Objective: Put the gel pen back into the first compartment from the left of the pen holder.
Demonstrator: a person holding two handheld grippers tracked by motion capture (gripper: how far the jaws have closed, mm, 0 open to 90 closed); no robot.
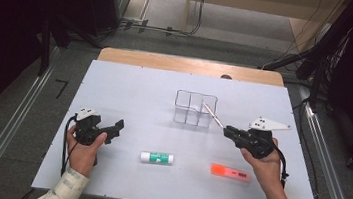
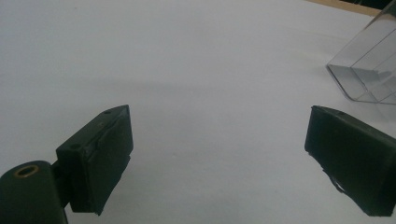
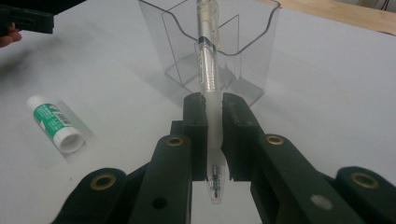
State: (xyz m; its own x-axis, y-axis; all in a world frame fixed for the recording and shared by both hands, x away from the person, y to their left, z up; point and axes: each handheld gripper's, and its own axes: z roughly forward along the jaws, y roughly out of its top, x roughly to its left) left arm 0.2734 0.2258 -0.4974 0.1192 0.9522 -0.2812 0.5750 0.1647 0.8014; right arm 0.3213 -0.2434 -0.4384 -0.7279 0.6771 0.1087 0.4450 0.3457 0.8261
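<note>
A: Status of the right gripper [image 3: 214, 114]?

B: Jaws are pinched on a clear pen [image 3: 208, 70], gripped near its rear end. The pen's long axis runs straight ahead along the jaws, with the far end already over the clear organizer [image 3: 219, 56].

A: Where is the pen relative to the box in the high view?

B: In the high view the pen [image 1: 213, 115] is seen slanting from the right gripper [image 1: 228, 131] up and left to the organizer [image 1: 194, 109], its tip at the right-hand compartment's rim. Whether the tip is inside or just above the rim cannot be told.

A: Key relation for the coming move?

B: The pen is tilted, not upright. The opening lies ahead of and below the tip, so a tip-down rotation is judged necessary before release. The divider wall is close to the pen's line, so a snag is possible.

A: Left gripper [image 1: 110, 130]?

B: Jaws are spread wide with nothing between them, held over bare table [image 2: 196, 60] well left of the organizer. The right hand is clearly nearer.

A: Other items?

B: 2 lie on the table: a glue stick [image 1: 157, 157] and an orange marker [image 1: 230, 172], both untouched, nearer the person than the organizer.
</note>
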